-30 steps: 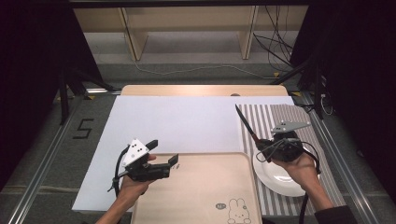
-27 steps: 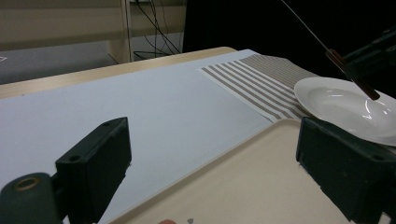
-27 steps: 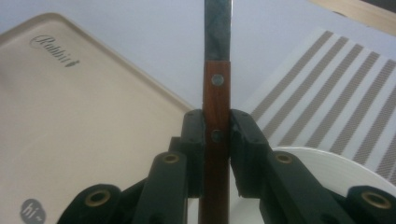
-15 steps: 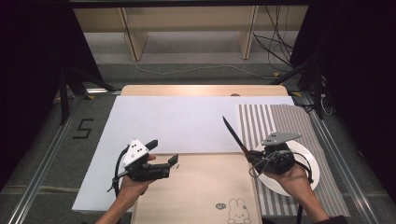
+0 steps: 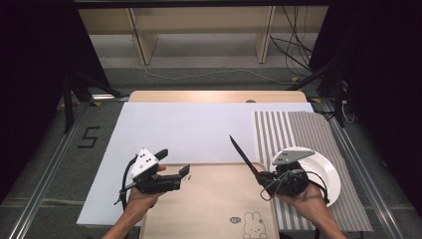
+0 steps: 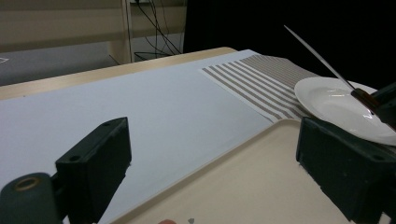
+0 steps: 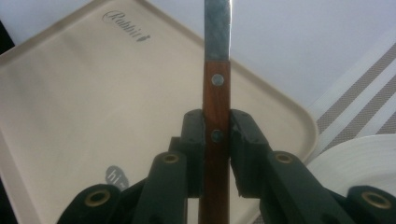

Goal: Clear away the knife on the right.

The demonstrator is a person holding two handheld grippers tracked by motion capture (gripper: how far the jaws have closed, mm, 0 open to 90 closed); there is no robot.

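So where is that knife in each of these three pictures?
High view: the knife is right of centre, held in the right gripper, blade slanting up-left over the tray's far right corner.
Left gripper view: upper right, its blade rising above the white plate.
Right gripper view: centre, wooden handle clamped between the jaws.
Shared landmark: the beige tray.

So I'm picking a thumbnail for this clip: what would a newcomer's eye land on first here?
First, the knife: the right gripper clamps its wooden handle at the beige tray's right edge, blade slanting up and away. Next, the white plate on the striped mat at the table's right. Then the left gripper, jaws apart, over the tray's near-left corner.
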